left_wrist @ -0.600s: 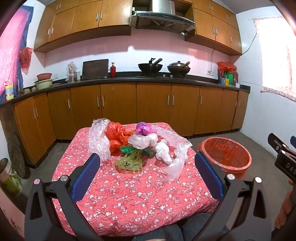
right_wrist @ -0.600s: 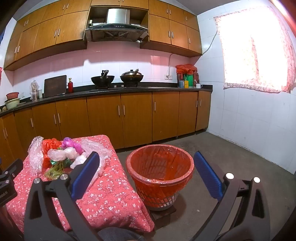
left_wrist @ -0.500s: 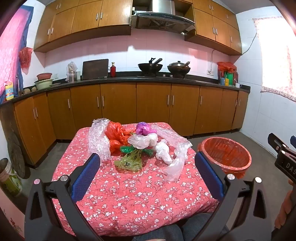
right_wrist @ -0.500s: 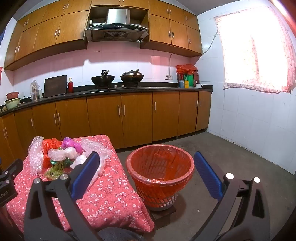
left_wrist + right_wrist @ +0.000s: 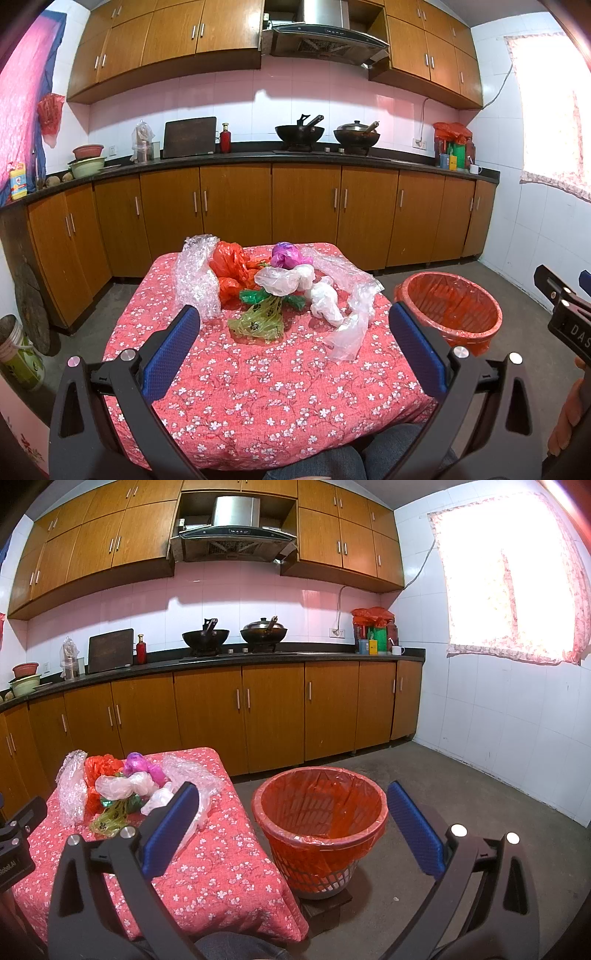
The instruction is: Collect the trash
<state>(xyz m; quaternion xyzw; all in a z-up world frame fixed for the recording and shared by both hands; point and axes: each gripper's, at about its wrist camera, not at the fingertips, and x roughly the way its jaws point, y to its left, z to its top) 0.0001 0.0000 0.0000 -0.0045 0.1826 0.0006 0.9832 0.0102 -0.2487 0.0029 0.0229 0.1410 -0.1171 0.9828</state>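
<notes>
Red cloth with small white flowers covers the table (image 5: 258, 398), and in the centre of the left wrist view a heap of plastic bags (image 5: 273, 291) lies on it: clear, orange, purple, white and green ones. The left gripper (image 5: 293, 339), at the bottom of that frame, stands released with nothing between its blue pads. The right gripper (image 5: 291, 819) is also spread wide and empty. Between its fingers in its own view stands the orange-lined trash basket (image 5: 319, 834), on the floor just beside the table.
</notes>
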